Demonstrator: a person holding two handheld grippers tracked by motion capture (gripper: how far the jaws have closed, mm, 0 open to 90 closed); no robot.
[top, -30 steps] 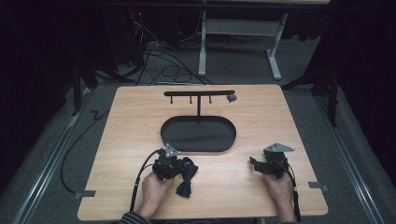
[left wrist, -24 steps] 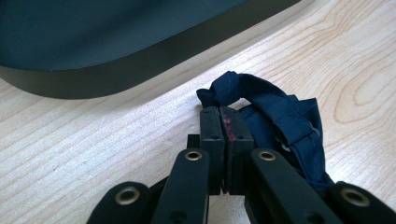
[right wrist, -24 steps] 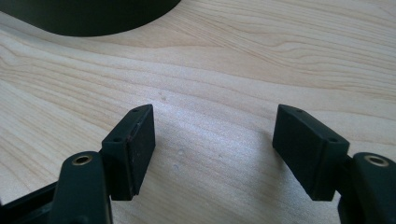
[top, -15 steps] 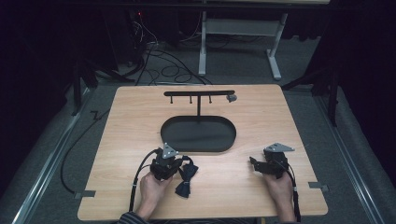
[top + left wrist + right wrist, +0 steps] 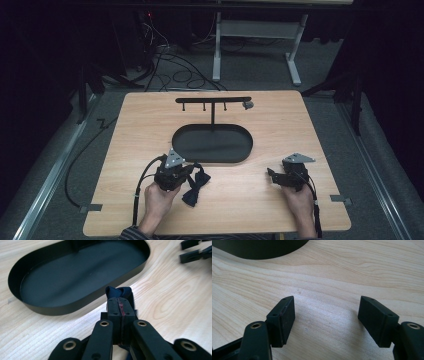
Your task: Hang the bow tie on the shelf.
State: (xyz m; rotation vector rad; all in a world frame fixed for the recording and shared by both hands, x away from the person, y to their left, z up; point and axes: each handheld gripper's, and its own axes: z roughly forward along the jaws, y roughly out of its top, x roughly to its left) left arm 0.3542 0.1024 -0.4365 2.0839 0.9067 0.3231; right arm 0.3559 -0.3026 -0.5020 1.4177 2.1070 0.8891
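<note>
Lifted slightly, left gripper [image 5: 121,305] jaws clamp the bow tie [image 5: 119,292]; right gripper [image 5: 326,315] jaws apart.

A light wooden tabletop [image 5: 280,130] with rounded corners stands on grey carpeted floor [image 5: 380,165]. Near its middle lies a shallow black oval tray [image 5: 182,145], its rim flat on the wood. From the tray's far side rises a black T-shaped stand [image 5: 213,100] with small pegs under its crossbar. Near the front edge, just before the tray, a dark bow tie [image 5: 196,187] partly rests on the wood
</note>
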